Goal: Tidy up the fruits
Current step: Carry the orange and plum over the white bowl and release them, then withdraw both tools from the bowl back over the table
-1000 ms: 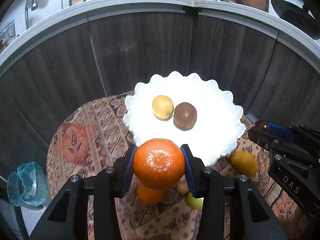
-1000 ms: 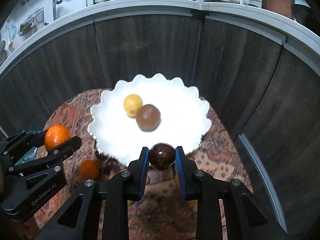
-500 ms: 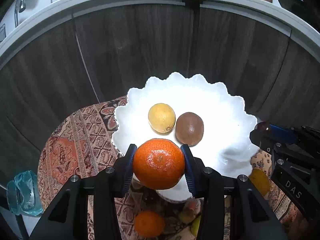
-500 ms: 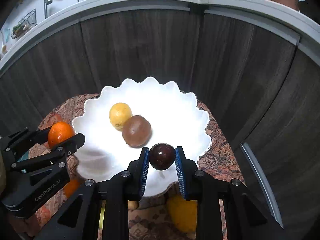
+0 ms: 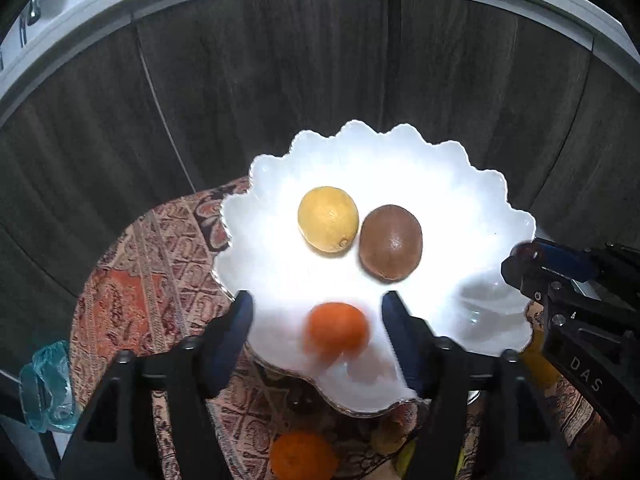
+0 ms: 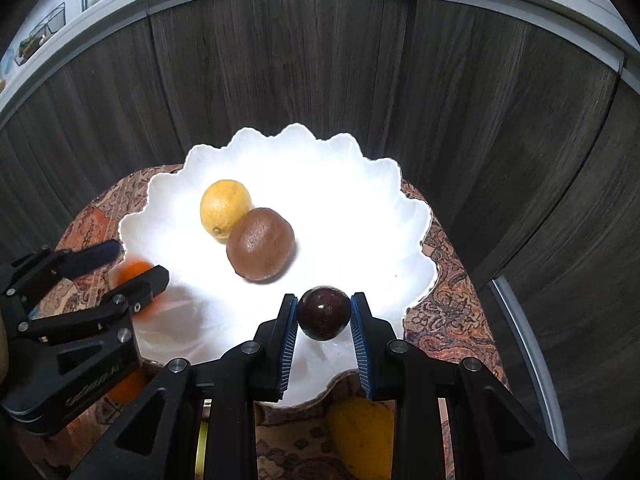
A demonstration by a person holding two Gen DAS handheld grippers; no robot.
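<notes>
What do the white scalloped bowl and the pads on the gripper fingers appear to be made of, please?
The white scalloped bowl looks like glazed ceramic or milk glass: glossy, bright highlights, crisp wavy rim; which one is unclear. The pads on the right gripper look like blue ribbed rubber, matte, with fine ridges along the edge.

The right gripper reaches over the near rim of a white scalloped ceramic bowl, its jaws opening; a dark purple round fruit sits between the blue ribbed pads. In the bowl's middle a yellow lemon touches a brown kiwi lying just right of it. At the left, the black left gripper stands with jaws apart over the bowl's left edge, a blurred orange tangerine between them. The bowl rests on a red patterned cloth; a yellow fruit lies near, below the rim. Dark wood panels stand behind.
</notes>
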